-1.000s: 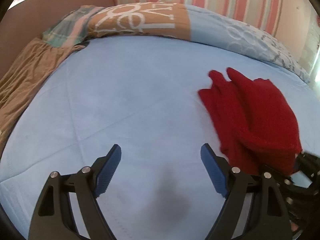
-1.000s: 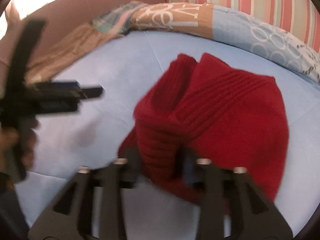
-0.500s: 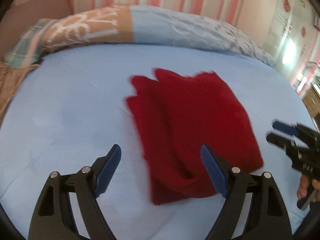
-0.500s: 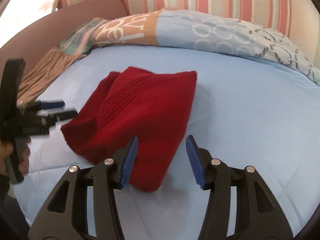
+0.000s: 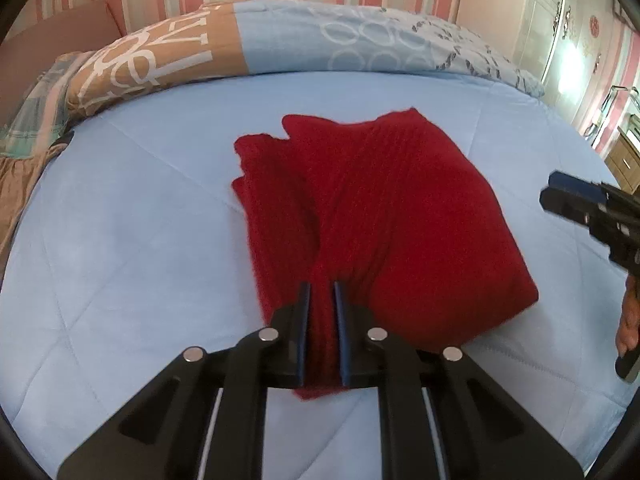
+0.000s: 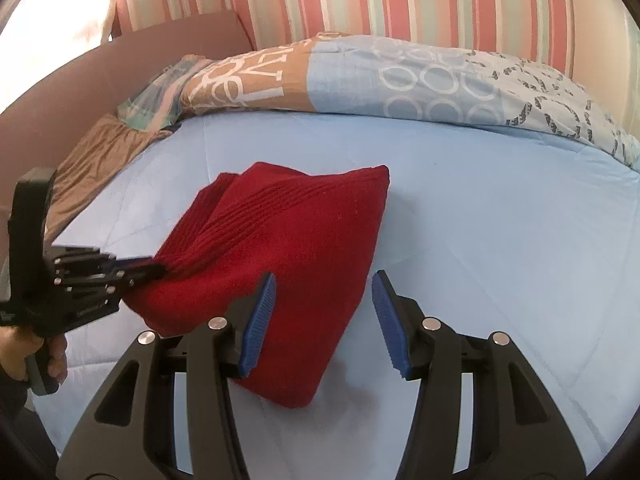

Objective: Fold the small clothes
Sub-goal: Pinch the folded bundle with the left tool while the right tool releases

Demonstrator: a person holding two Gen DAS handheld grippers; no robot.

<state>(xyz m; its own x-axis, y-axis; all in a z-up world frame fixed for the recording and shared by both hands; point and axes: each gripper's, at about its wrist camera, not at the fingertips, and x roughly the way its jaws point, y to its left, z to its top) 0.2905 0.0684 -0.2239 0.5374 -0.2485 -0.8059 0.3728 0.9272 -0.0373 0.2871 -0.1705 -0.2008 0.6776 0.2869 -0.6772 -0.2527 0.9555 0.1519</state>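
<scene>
A folded red knit garment [image 5: 400, 208] lies on the light blue bed cover [image 5: 140, 240]. My left gripper [image 5: 322, 286] is at its near edge, jaws closing, and its blue pads pinch a ridge of the red knit between them. In the right wrist view the left gripper [image 6: 156, 268] grips the left corner of the red garment [image 6: 288, 232], held by a hand [image 6: 24, 352]. My right gripper [image 6: 325, 276] stands open just in front of the garment's near corner, holding nothing. It also shows at the right edge of the left wrist view as the right gripper [image 5: 548, 192].
A patterned duvet [image 5: 280, 40] in brown, blue and white lies rolled along the far side of the bed. Brown fabric [image 6: 92, 152] hangs over the left edge beside a pink headboard [image 6: 180, 40]. A striped wall stands behind. A wooden cabinet [image 5: 624, 156] is at the far right.
The right gripper let go of the red garment and drew back open. The left gripper swung over to the garment and shut on its near edge.
</scene>
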